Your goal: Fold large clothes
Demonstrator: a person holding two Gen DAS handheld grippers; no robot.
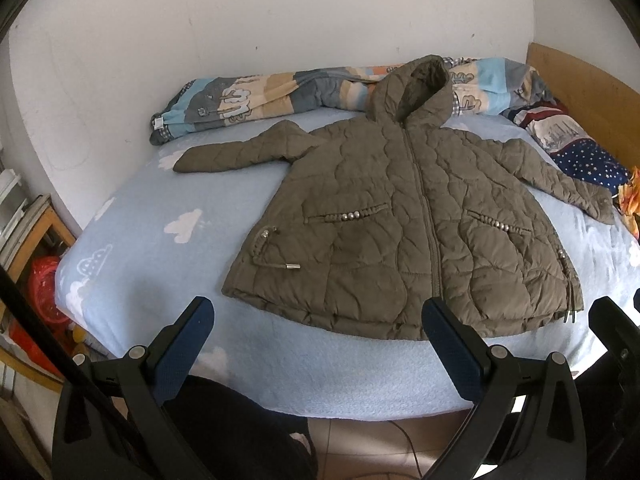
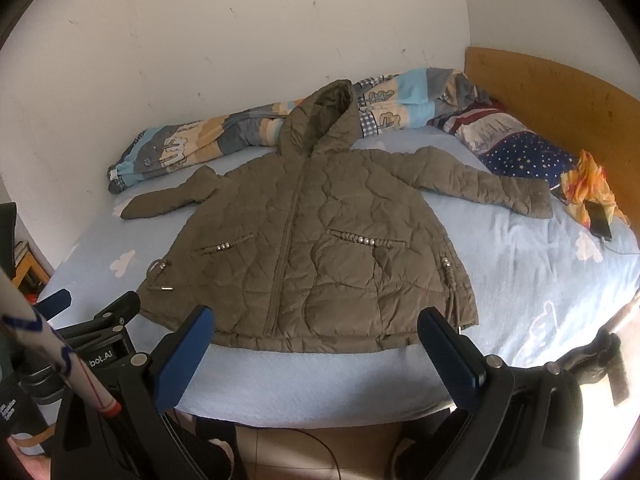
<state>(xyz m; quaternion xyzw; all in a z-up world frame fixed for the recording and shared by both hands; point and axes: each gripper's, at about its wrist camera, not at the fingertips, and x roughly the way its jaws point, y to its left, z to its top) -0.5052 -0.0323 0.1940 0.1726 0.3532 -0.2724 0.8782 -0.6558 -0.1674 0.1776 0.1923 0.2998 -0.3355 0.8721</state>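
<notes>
An olive quilted hooded jacket [image 1: 404, 216] lies flat, front up and zipped, on the light-blue bed sheet [image 1: 168, 240], with both sleeves spread out and the hood toward the wall. It also shows in the right wrist view [image 2: 312, 248]. My left gripper [image 1: 318, 322] is open and empty, held above the near bed edge just short of the jacket's hem. My right gripper [image 2: 316, 332] is open and empty, over the near edge at the hem. The left gripper's body shows at the left of the right wrist view [image 2: 108, 320].
A rolled patterned quilt [image 1: 280, 92] lies along the wall behind the hood. A starred pillow [image 2: 520, 148], an orange cloth [image 2: 592, 188] and a phone [image 2: 600, 220] lie at the right by the wooden headboard [image 2: 560, 92]. Red items [image 1: 44, 292] sit left of the bed.
</notes>
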